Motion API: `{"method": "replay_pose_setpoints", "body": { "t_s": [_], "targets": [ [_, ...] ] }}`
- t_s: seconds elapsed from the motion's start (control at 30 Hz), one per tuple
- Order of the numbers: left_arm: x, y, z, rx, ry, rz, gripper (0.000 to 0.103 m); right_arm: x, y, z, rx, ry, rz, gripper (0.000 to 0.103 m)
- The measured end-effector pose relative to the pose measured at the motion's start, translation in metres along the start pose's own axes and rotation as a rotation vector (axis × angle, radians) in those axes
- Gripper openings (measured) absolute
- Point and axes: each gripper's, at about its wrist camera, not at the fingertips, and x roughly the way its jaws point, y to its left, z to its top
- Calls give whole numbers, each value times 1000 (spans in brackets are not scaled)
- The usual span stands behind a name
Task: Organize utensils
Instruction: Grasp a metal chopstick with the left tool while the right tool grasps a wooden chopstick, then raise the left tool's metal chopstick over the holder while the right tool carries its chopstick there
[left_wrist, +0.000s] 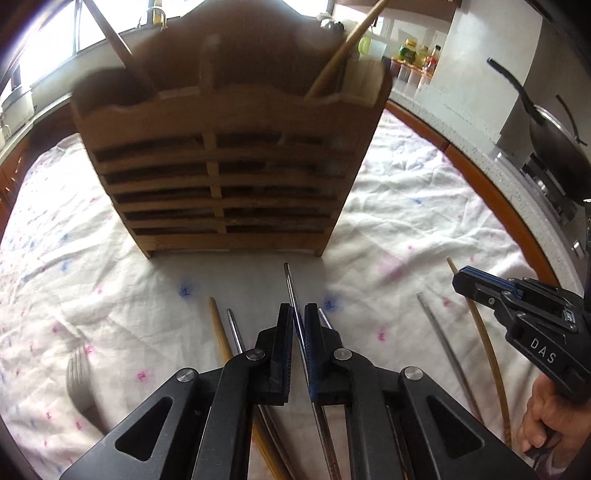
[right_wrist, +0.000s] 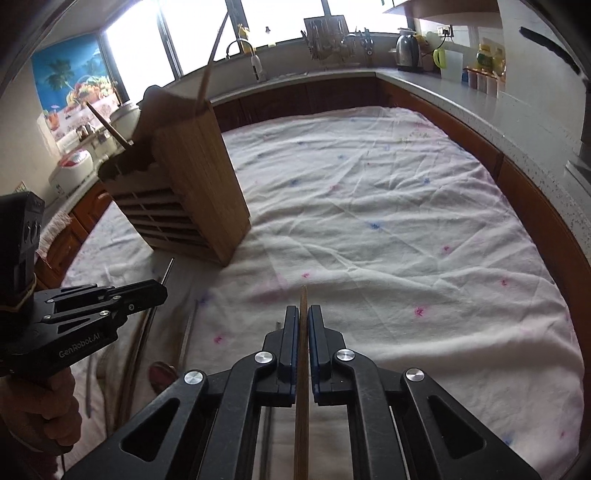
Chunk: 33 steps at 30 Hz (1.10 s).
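Your left gripper (left_wrist: 299, 314) pinched a metal chopstick (left_wrist: 290, 284) at lower centre; your right gripper (right_wrist: 303, 317) clamped a wooden chopstick (right_wrist: 303, 295). Pickup looked done; next, carry both into the wooden holder (left_wrist: 221, 173) above.

White floral cloth (right_wrist: 369, 221) covers table. Kettle (right_wrist: 407, 48), green-handled jug (right_wrist: 448, 61) & spice jars (right_wrist: 484, 79) on counter; faucet (right_wrist: 245, 50) by windows; black pan (left_wrist: 554, 147) on stove.

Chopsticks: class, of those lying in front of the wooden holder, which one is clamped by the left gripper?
The thin metal chopstick, pinched between the left gripper fingers and pointing at the wooden holder. The others lie loose on the cloth.
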Motion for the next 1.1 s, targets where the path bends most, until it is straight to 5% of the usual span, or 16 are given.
{"method": "replay_pose_setpoints", "body": {
  "t_s": [0.73, 1.1],
  "targets": [
    [-210, 13, -68, -60, -316, -110, 3, -155, 22, -4, 47, -309, 132, 5],
    [-268, 24, -99, -85, -409, -113, 3, -181, 33, -3, 39, -378, 155, 5]
  ]
}}
